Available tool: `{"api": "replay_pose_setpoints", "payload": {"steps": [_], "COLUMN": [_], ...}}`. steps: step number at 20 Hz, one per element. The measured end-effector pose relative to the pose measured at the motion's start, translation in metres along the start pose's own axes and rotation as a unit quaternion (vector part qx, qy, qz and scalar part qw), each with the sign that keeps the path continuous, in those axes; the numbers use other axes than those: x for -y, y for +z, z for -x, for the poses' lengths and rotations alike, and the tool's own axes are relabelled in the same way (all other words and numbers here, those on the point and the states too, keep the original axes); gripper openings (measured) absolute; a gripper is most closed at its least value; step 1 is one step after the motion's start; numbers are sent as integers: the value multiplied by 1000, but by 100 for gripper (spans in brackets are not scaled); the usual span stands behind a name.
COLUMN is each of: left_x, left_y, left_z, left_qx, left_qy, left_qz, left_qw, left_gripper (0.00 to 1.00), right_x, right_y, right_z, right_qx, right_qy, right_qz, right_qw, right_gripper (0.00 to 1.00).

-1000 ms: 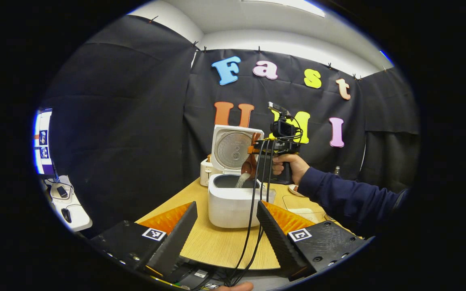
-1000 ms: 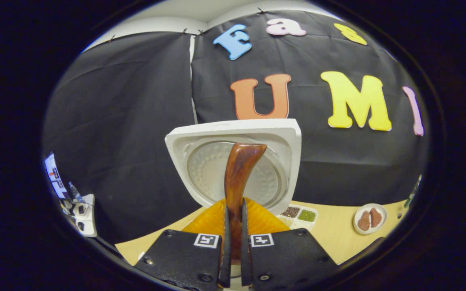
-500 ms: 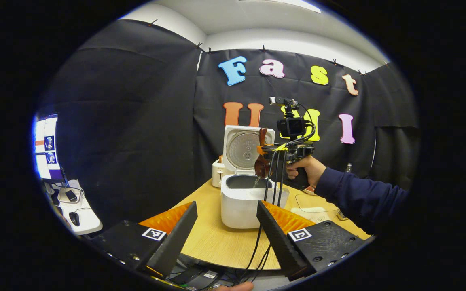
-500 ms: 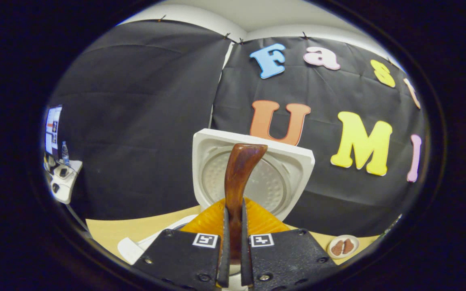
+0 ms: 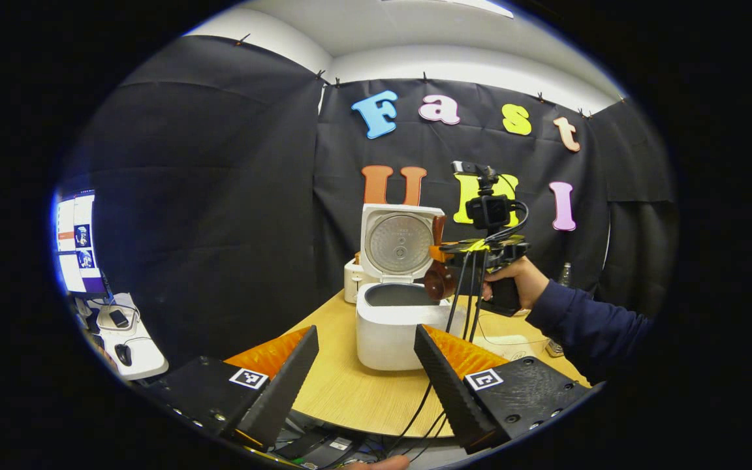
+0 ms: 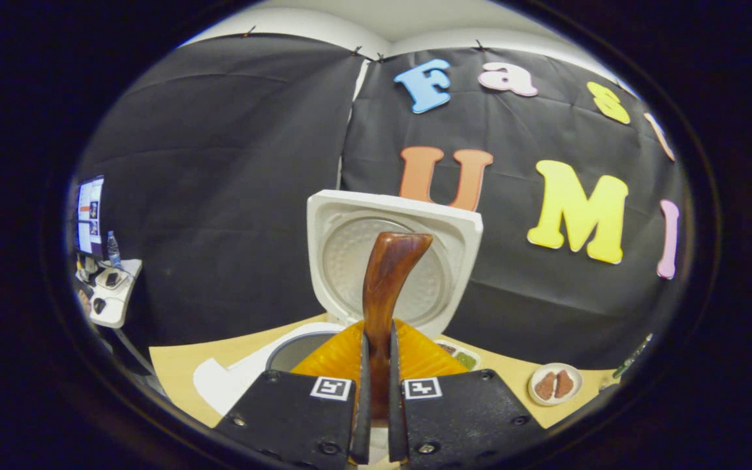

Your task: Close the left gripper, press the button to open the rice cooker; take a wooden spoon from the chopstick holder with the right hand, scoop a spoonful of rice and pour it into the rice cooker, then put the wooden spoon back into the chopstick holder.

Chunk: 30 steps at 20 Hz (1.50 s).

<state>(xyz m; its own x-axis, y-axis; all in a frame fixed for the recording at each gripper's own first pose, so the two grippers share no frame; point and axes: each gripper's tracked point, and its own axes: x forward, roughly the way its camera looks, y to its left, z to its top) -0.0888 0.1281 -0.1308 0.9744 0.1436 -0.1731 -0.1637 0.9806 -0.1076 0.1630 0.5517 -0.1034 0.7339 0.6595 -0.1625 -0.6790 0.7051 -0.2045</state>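
Black cloth (image 5: 219,196) hangs on every side, pinned along the top with small clips; above it runs a pale band of wall (image 5: 454,68), and a bright ceiling light (image 5: 474,5) glows at the very top; down in front sits a round light-wood table (image 5: 350,391), its near edge curving away; off to the left a lit monitor (image 5: 74,241) stands over a white side desk (image 5: 131,346) with a dark mouse (image 5: 126,353) on it; in the right gripper view the same desk (image 6: 111,303) shows far left, a bottle (image 6: 113,249) upright beside the screen (image 6: 90,215).
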Motion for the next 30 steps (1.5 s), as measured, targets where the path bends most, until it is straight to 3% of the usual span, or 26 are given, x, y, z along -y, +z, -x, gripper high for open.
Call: {"api": "replay_pose_setpoints", "payload": {"steps": [10,17,25,30], "left_x": [43,95,147,158], "left_y": [6,20,37,49], "left_z": [-14,-27,-61,-74], "left_qx": [-10,12,48,69], "left_qy": [-18,-40,-78,-86], "left_qz": [-12,-27,-34,-32], "left_qw": [1000,999,995,993], "left_gripper": [94,94,94,94], "right_x": [60,123,204,248], "right_y": [15,-1,-43,-72], "right_z": [92,157,236,266], "right_qx": [42,54,47,34], "right_qy": [-29,-68,-150,-192], "right_qz": [-43,-52,-66,-84], "right_qw": [998,995,985,977], "right_gripper": [17,18,18,18]}}
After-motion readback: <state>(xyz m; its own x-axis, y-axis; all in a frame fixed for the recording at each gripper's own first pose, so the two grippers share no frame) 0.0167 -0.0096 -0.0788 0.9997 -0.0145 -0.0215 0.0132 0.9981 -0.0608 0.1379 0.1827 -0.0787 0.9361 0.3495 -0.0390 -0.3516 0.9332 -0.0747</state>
